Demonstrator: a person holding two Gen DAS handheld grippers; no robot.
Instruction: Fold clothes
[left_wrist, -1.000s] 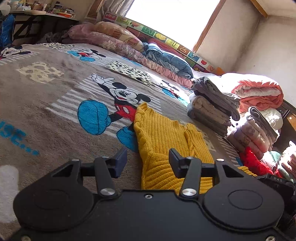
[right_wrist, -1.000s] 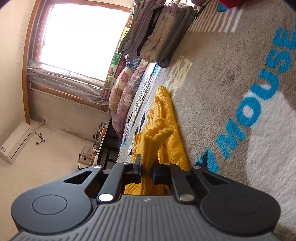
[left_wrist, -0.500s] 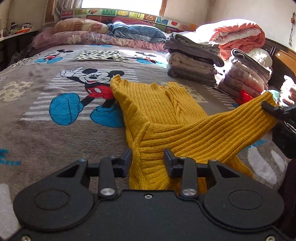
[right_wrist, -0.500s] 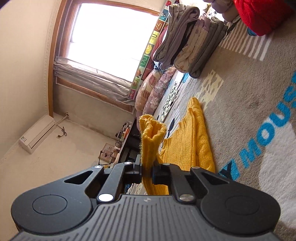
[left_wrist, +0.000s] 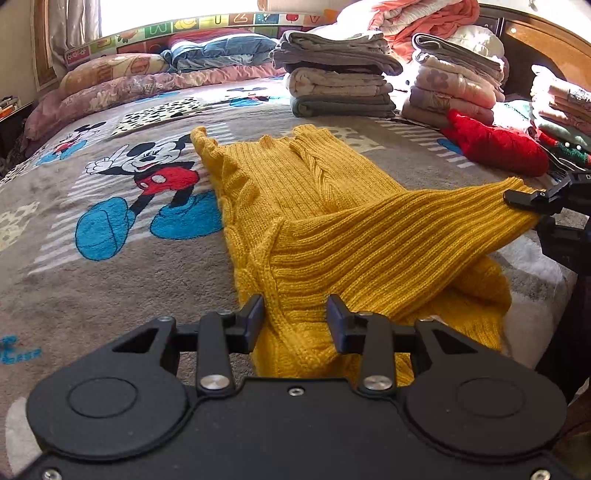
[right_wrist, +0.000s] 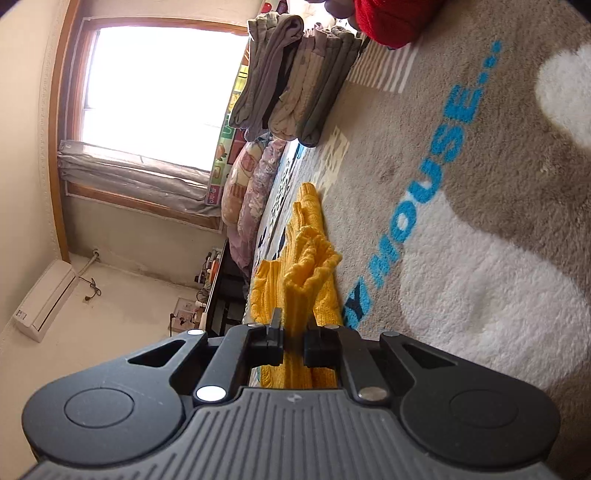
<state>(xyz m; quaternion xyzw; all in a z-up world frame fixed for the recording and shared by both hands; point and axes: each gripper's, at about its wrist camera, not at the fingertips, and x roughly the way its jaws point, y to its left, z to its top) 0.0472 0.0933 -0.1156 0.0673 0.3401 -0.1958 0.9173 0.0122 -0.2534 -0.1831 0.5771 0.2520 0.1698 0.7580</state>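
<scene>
Left tool (left_wrist: 295, 317): jaws part-closed on the thick near hem of the yellow sweater (left_wrist: 306, 206), knit bunched between the pads. Right tool (right_wrist: 293, 341): clamped tight on the far end of the same hem, which it holds raised and stretched off the bed (left_wrist: 110, 280). The sweater's body lies flat on the blanket, sleeves already folded in. The bottom-to-collar fold remains to be done. Folded stacks (left_wrist: 340, 85) stand beyond. Left tool tilts downward; right tool is roughly level, rolled onto its side.
</scene>
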